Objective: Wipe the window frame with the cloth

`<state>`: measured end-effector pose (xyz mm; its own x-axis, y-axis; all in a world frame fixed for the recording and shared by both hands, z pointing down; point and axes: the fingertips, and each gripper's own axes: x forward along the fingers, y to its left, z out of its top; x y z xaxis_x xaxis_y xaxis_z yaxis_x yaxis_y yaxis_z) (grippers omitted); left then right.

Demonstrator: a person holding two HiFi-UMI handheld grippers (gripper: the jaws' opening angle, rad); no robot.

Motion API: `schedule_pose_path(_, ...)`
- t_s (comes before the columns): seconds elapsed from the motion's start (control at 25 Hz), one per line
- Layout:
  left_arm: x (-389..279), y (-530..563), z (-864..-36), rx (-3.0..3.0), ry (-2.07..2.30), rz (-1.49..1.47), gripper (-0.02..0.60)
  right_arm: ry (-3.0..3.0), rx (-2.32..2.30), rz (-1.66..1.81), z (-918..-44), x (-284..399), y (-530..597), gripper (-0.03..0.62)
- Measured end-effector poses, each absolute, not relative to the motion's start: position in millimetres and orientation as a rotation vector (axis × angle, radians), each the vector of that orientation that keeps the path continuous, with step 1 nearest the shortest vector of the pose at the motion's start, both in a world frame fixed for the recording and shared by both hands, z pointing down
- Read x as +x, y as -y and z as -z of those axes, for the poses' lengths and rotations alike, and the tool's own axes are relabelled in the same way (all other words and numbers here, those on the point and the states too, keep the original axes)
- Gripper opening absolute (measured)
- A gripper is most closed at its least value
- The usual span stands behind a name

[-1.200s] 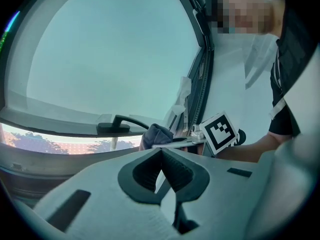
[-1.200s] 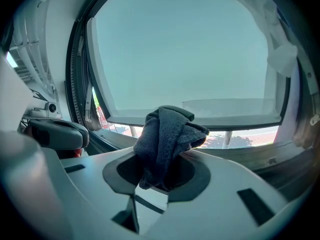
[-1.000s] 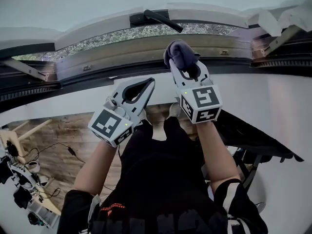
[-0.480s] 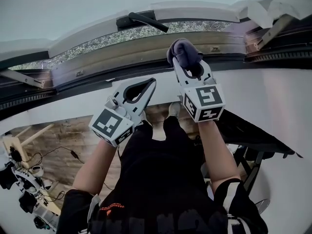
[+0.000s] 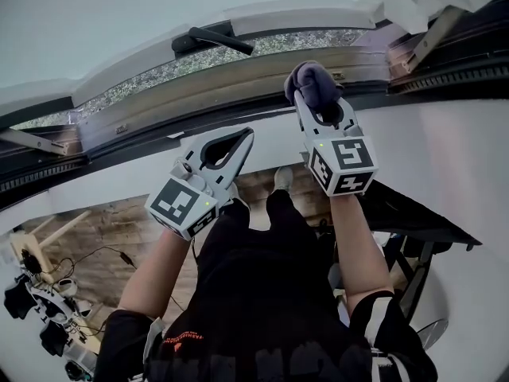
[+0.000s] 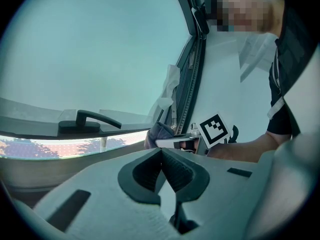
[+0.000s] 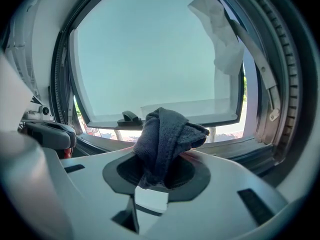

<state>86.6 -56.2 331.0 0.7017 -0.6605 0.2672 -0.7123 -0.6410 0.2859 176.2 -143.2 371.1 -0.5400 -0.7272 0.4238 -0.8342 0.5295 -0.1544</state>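
One cloth (image 5: 310,78) in right gripper (image 5: 318,99).

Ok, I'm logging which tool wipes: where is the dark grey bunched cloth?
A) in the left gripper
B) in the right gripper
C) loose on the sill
B: the dark grey bunched cloth sits clamped in the jaws of the right gripper, while the left gripper is shut on nothing.

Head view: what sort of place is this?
Likely an indoor room, perhaps a lab, at an open window: the window frame, its black handle, and a wood-plank floor strewn with cables.
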Motion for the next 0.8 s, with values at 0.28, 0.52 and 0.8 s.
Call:
schedule_pose_path(0.28, 108, 59, -332, 2.576, 1.023, -0.182, 0.020, 2.433, 1.373, -0.505, -373, 210, 149, 0.114)
schedule_pose_path(0.52, 127, 62, -333, 2.580, 0.985, -0.188, 0.020, 2.402, 1.434, -0.514, -373, 240, 152, 0.114)
schedule_pose_path(0.8, 145, 67, -334, 2.602, 0.947, -0.203, 0.020, 2.374, 1.491, -0.523, -373, 268, 158, 0.114)
